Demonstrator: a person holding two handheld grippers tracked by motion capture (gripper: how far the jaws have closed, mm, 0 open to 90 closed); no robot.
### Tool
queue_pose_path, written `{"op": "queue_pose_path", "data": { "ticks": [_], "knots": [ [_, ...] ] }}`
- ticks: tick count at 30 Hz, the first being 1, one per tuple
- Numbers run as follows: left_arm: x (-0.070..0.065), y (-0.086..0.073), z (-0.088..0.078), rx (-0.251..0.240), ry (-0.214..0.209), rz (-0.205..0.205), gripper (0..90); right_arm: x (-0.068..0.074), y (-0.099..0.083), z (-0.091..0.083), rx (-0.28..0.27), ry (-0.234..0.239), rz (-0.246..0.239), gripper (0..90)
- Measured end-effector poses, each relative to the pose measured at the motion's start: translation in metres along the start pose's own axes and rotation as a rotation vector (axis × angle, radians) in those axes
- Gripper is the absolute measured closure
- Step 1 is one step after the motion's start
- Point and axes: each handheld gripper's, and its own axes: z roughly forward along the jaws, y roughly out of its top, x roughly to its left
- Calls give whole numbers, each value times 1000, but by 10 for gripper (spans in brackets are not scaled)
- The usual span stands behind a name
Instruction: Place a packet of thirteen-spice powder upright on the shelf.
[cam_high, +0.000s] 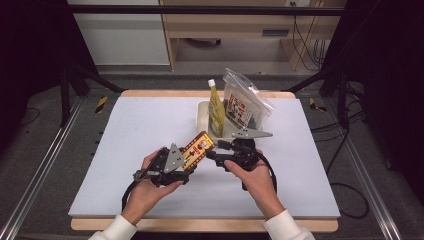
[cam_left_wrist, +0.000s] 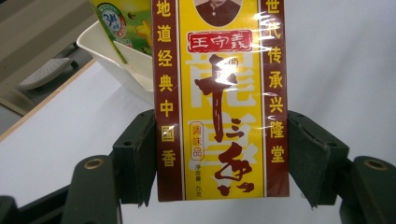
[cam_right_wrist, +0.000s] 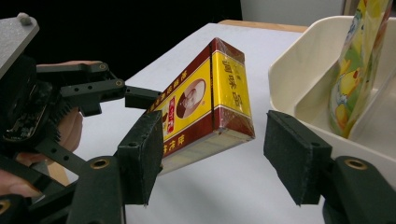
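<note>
Covering the table, a white mat (cam_high: 125, 150) bears a cream bin (cam_high: 204, 117) far right of centre. Near it, the left gripper (cam_high: 192, 160) clamps a yellow-and-maroon seasoning box (cam_high: 198, 148); the right gripper (cam_high: 214, 150) gapes around its free end.

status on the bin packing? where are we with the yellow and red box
Done: a yellow squeeze bottle and a clear bag of dark snacks stand in the cream plastic bin. In hand: the left claw grips the yellow and red cellophane-wrapped box above the white table; the right claw is open around its far end, looking like a handover. Left: the right claw closing on the box, then presumably binning it.
</note>
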Motion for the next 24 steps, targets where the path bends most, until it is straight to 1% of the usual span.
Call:
{"op": "queue_pose_path", "data": {
  "ticks": [4,5,7,8,11,13,15,16,17,18,19,20,21,23,24],
  "knots": [
    [-1,1,0,-12,-2,-2,320,-4,1,3,2,11,28,396],
    [-2,2,-1,-16,-3,4,320,-4,1,3,3,15,31,395],
    [-3,2,-1,-19,-5,3,320,-3,1,4,6,19,34,396],
    [-3,3,-1,-21,-4,5,320,-4,1,5,6,31,41,403],
    [-4,3,-1,-34,-6,-1,321,-4,1,5,12,33,42,412],
    [-5,4,0,-36,-11,2,320,-5,1,6,8,43,49,426],
    [-5,4,2,-34,-10,6,321,-5,2,6,3,54,63,461],
    [-5,4,2,-34,-10,6,320,-5,2,6,3,54,63,461],
    [-6,4,3,-38,-8,-1,320,-6,2,6,2,48,67,486],
    [-6,4,4,-33,-9,5,320,-6,2,6,2,44,67,498],
    [-6,4,5,-30,-10,3,320,-6,2,5,2,39,66,524],
    [-6,4,5,-30,-10,3,320,-6,2,5,2,39,66,524],
    [-5,4,6,-26,-13,3,320,-7,2,5,1,36,64,545],
    [-6,4,8,-24,-15,4,320,-7,3,3,5,44,67,573],
    [-5,4,8,-20,-16,8,320,-7,3,3,5,44,67,573]
  ]
}}
